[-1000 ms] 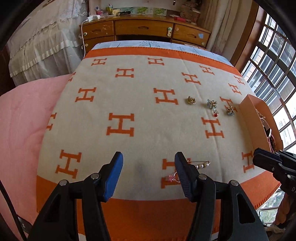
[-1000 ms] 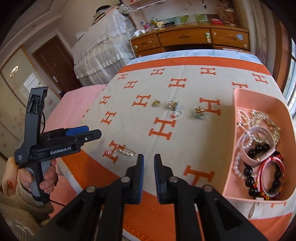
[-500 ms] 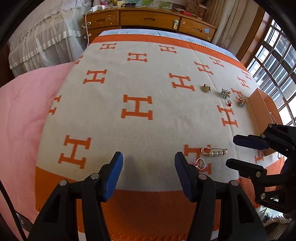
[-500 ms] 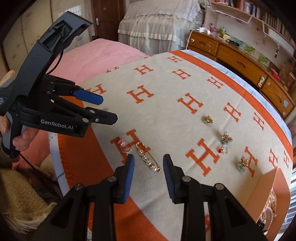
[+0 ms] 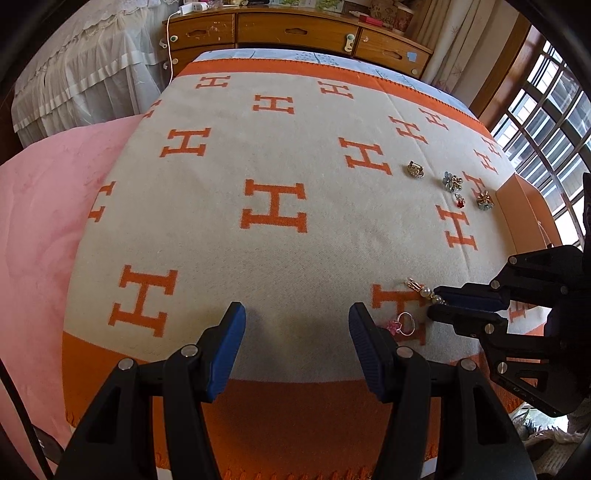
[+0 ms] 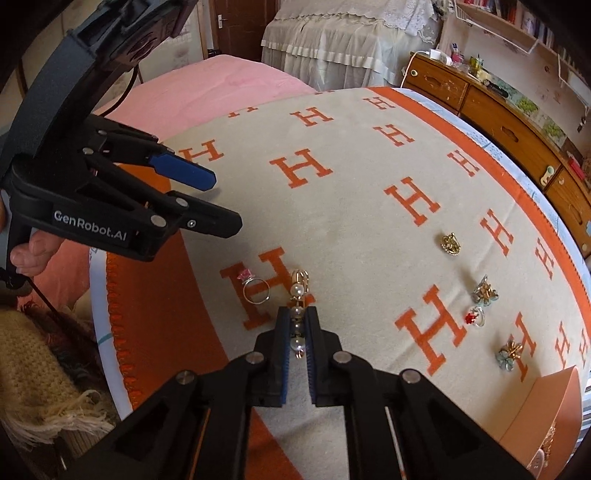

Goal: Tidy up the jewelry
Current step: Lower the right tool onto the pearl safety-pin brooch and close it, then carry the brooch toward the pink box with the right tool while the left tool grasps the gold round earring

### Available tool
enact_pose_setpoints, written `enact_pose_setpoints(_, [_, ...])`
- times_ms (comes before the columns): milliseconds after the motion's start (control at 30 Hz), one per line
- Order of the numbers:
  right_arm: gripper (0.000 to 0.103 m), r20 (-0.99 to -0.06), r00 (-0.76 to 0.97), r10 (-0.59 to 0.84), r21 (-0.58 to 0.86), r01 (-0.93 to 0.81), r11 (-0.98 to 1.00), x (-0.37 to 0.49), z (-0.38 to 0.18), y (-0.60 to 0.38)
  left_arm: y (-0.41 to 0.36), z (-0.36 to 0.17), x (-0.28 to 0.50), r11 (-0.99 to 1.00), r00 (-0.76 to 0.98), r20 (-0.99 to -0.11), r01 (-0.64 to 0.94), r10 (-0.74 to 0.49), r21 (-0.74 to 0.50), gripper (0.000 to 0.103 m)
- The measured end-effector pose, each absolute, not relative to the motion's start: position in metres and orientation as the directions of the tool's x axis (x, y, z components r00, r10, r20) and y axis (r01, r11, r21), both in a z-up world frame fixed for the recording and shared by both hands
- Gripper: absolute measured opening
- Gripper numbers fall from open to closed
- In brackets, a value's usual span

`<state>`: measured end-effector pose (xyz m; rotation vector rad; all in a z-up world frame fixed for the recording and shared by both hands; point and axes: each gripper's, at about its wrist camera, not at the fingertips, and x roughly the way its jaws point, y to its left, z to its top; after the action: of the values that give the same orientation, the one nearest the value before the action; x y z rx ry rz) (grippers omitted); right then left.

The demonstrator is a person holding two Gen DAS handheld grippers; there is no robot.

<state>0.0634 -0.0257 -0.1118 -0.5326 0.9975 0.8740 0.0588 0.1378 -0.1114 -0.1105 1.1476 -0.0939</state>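
Note:
A gold pin with pearls [image 6: 296, 300] lies on the H-patterned blanket [image 6: 351, 206]. My right gripper [image 6: 296, 317] has its jaws narrowly around the pin's pearls; it also shows in the left wrist view [image 5: 436, 304]. A silver ring with a pink stone [image 6: 255, 288] lies just left of the pin. My left gripper [image 5: 295, 325] is open and empty above the blanket's near edge, left of the ring [image 5: 402, 325]. Farther off lie a gold ring [image 6: 451, 243], a flower brooch [image 6: 484, 291], a red-stone ring [image 6: 474, 317] and a second flower brooch [image 6: 509, 355].
An orange-pink jewelry box [image 6: 550, 417] stands at the blanket's right edge, also in the left wrist view [image 5: 524, 218]. A wooden dresser [image 5: 295, 33] stands beyond the bed. A pink sheet [image 5: 48, 199] covers the left side.
My right gripper has come down over the pearl pin and narrowed its jaws around it. My left gripper has shifted slightly and stays open.

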Motion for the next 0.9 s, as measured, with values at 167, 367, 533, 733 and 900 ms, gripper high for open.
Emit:
enact_pose_setpoints(167, [0.007,-0.86,0.23,0.456,0.158,-0.728,0.667,0.083,-0.107,-0.05,0.129,-0.106,0.064,0.992,0.414,-0.902,0.043,-0.125,-0.117,0.057])
enact_pose_setpoints(367, [0.007,-0.759,0.299,0.578,0.34,-0.575,0.744,0.098,-0.077,-0.1,0.108,-0.092,0.084,0.992,0.439,-0.891,0.102,-0.116,-0.079,0.057])
enact_pose_setpoints(533, [0.007,-0.671,0.4,0.624,0.456,-0.441,0.773,0.105,-0.053,-0.145,0.084,-0.081,0.113,0.987,0.48,-0.868,0.143,-0.129,-0.068,0.061])
enact_pose_setpoints(733, [0.007,-0.587,0.512,0.627,0.524,-0.35,0.776,0.112,-0.03,-0.181,0.053,-0.085,0.151,0.981,0.495,-0.857,0.184,-0.144,-0.058,0.068])
enact_pose_setpoints(900, [0.007,-0.55,0.535,0.641,0.568,-0.323,0.757,0.118,-0.032,-0.196,0.03,-0.108,0.179,0.977,0.466,-0.875,0.209,-0.13,-0.034,0.068])
